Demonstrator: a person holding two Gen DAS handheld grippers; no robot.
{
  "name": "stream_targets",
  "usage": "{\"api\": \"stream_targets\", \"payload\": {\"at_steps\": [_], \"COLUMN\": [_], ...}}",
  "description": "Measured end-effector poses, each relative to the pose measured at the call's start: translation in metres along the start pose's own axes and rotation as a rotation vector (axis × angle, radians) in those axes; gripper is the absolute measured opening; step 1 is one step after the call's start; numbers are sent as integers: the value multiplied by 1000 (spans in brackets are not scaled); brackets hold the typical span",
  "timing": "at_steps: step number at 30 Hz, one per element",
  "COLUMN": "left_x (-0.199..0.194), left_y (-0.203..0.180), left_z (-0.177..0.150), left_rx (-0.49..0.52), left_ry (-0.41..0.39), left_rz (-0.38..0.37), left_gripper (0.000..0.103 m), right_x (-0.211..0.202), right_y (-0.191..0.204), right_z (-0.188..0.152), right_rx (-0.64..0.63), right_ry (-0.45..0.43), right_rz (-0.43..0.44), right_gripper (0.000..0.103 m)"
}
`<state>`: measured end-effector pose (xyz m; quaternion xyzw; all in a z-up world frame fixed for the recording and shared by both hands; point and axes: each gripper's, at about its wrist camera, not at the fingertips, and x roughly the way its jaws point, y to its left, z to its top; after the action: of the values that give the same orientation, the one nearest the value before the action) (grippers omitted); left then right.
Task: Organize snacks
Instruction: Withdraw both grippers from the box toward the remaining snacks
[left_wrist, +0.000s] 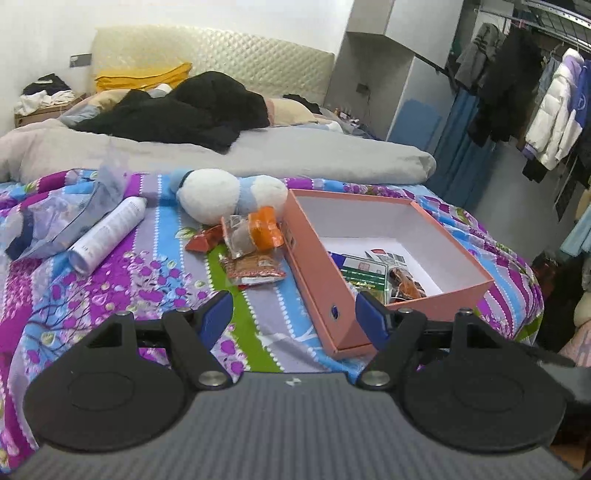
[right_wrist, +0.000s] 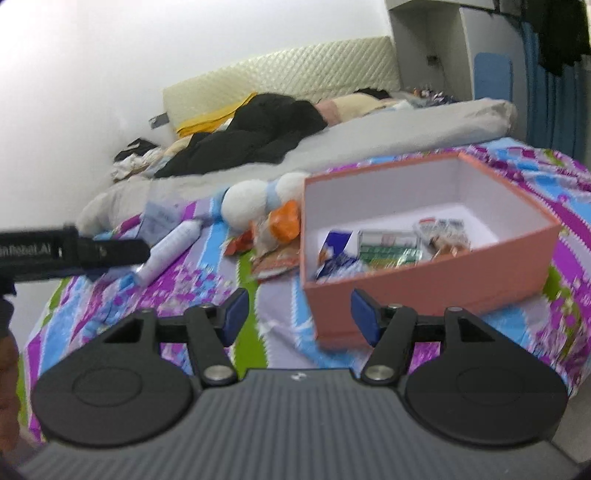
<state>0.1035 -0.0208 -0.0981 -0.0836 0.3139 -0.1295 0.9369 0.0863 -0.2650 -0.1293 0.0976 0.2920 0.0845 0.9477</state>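
A pink cardboard box (left_wrist: 314, 280) (right_wrist: 424, 284) lies open on the patterned bedspread, with several snack packets (left_wrist: 373, 271) (right_wrist: 388, 247) on its white floor. Left of it sits a loose pile of snacks: an orange packet (left_wrist: 264, 229) (right_wrist: 284, 221), a clear packet (left_wrist: 240, 236), a red wrapper (left_wrist: 203, 240) and a flat orange-brown pack (left_wrist: 255, 269) (right_wrist: 275, 264). My left gripper (left_wrist: 295, 314) is open with nothing between its fingers, hovering in front of the box's near corner. My right gripper (right_wrist: 299, 314) is open and holds nothing, also near the box's front wall.
A white spray can (left_wrist: 107, 232) (right_wrist: 170, 247) and a crumpled clear bag (left_wrist: 70, 214) lie left of the snacks. A white and blue plush toy (left_wrist: 229, 194) (right_wrist: 255, 199) rests behind them. A grey duvet (left_wrist: 258, 155) and dark clothes fill the far bed. The other gripper's black body (right_wrist: 74, 253) shows at left.
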Motion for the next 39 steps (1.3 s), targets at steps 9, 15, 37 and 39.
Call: {"api": "stream_targets", "payload": {"at_steps": [9,15,37,39], "left_x": [-20,-12,168,184], "left_y": [25,51,154,159], "left_z": [-40,-56,-24,-16], "left_rx": [-93,-152,-164,-153], "left_ry": [11,44,123,111], "left_rz": [31,59,107,107], "left_gripper": [77,77,84,91], "right_x": [-12,-6,152,169], "right_y": [27,42,96,96], "right_z": [-25,-27,-25,-27], "right_rx": [-105,-165,-498,-523], "right_ry": [52,66,91,83], "right_rz": [39,38,-38,-55], "right_gripper": [63,63,58,58]}}
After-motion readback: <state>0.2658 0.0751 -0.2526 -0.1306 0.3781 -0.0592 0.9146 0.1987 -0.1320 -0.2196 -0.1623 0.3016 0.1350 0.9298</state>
